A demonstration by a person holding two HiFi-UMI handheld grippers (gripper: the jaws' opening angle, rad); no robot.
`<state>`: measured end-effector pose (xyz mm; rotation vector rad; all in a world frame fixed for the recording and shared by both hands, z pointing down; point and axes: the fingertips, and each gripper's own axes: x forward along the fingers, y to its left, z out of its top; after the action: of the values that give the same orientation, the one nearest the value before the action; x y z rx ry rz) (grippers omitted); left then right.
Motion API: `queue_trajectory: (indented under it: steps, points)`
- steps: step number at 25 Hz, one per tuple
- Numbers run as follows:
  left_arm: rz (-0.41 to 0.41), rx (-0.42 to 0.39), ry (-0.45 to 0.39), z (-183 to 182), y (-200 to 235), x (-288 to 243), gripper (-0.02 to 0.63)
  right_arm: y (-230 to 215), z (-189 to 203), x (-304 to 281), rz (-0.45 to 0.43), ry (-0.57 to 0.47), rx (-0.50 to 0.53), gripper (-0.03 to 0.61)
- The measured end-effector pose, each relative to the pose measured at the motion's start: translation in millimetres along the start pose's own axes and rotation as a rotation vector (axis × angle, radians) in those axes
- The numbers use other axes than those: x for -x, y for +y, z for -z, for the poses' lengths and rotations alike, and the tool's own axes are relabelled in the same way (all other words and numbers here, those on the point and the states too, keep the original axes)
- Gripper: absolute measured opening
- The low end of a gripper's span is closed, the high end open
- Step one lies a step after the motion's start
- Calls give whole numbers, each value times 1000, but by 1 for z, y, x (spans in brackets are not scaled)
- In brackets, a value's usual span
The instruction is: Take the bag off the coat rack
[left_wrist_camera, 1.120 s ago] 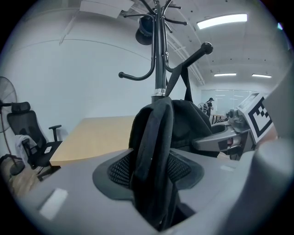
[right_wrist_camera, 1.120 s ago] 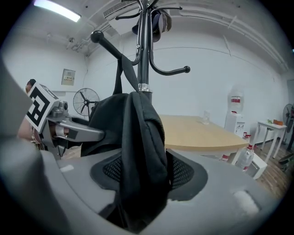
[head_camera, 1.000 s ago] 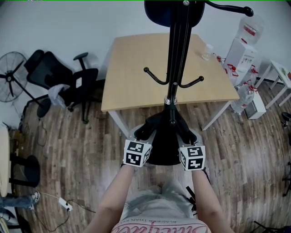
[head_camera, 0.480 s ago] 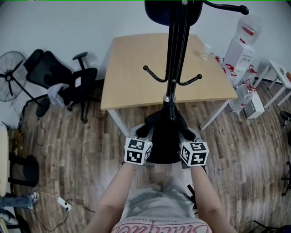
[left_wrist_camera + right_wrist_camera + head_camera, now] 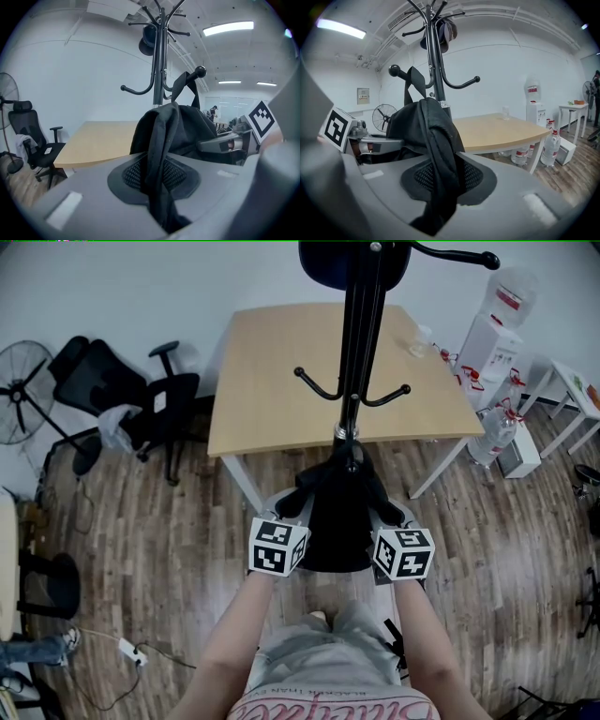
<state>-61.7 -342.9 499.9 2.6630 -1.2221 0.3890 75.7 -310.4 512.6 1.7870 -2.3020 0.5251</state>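
Note:
A black bag (image 5: 337,521) hangs by its strap from a knobbed lower hook (image 5: 200,71) of the black coat rack (image 5: 356,352), straight in front of me. My left gripper (image 5: 298,510) is at the bag's left side and my right gripper (image 5: 382,512) at its right side. In the left gripper view a fold of the bag's black fabric (image 5: 159,154) is pinched between the jaws of the left gripper (image 5: 161,197). The right gripper view shows another fold (image 5: 438,154) clamped in the right gripper (image 5: 436,197). In that view the strap runs up over the hook's knob (image 5: 395,70).
A wooden table (image 5: 281,362) stands right behind the rack. A black office chair (image 5: 141,399) and a fan (image 5: 19,395) are at the left. A water dispenser (image 5: 497,334), bottles (image 5: 494,437) and a white side table (image 5: 572,390) are at the right. A dark hat (image 5: 149,40) hangs high on the rack.
Both marker cubes have slid slightly toward me and a little apart, the left one leftward. The bag stays on its hook between the two grippers.

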Motion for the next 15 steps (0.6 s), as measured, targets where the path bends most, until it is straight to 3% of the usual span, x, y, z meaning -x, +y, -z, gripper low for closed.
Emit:
queue_trajectory:
  steps: [15]
  points:
    - [-10, 1, -9, 6, -19, 45, 71, 25, 6, 39, -31, -6, 22, 78]
